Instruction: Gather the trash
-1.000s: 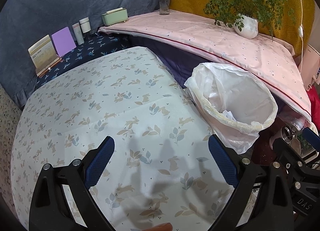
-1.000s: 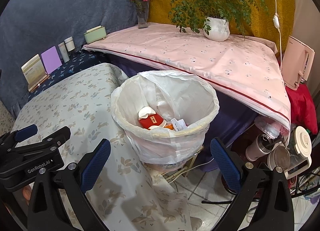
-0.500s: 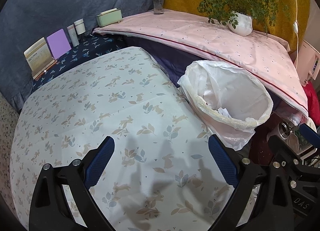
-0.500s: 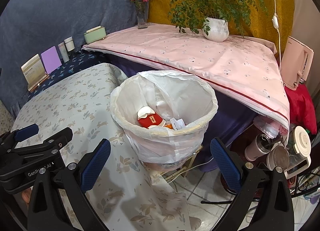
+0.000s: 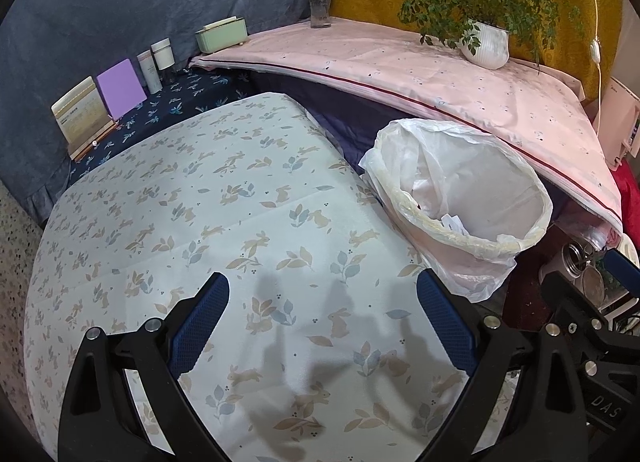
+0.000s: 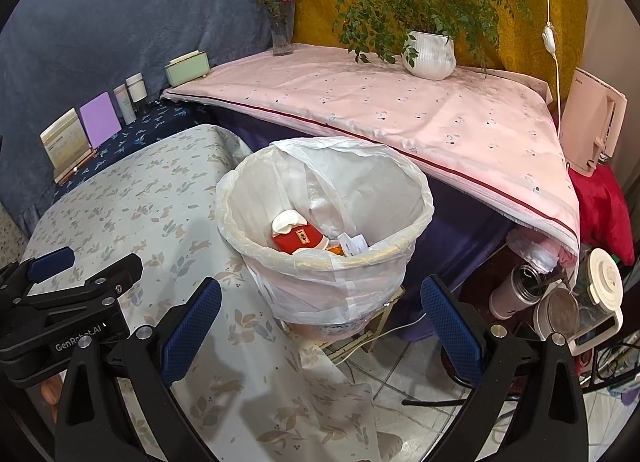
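L gripper (image 5: 322,296) is held spread, nothing between pads, over the leaf-print tablecloth (image 5: 200,214). R gripper (image 6: 320,300) likewise spread, w/ the lined bin (image 6: 325,218) just beyond. Red-white packet (image 6: 298,236) in the bin is seen only from R wrist; L view shows just a paper scrap (image 5: 452,222).

Rabbit-print tablecloth (image 5: 240,198) covers table. Pink-clothed shelf (image 6: 384,102) carries white plant pot (image 6: 430,55), glass flower vase (image 6: 281,36), green box (image 6: 187,67).

right tool (image 6: 320,310) spread, empty | bin (image 6: 256,252) holds red packet (image 6: 298,238)
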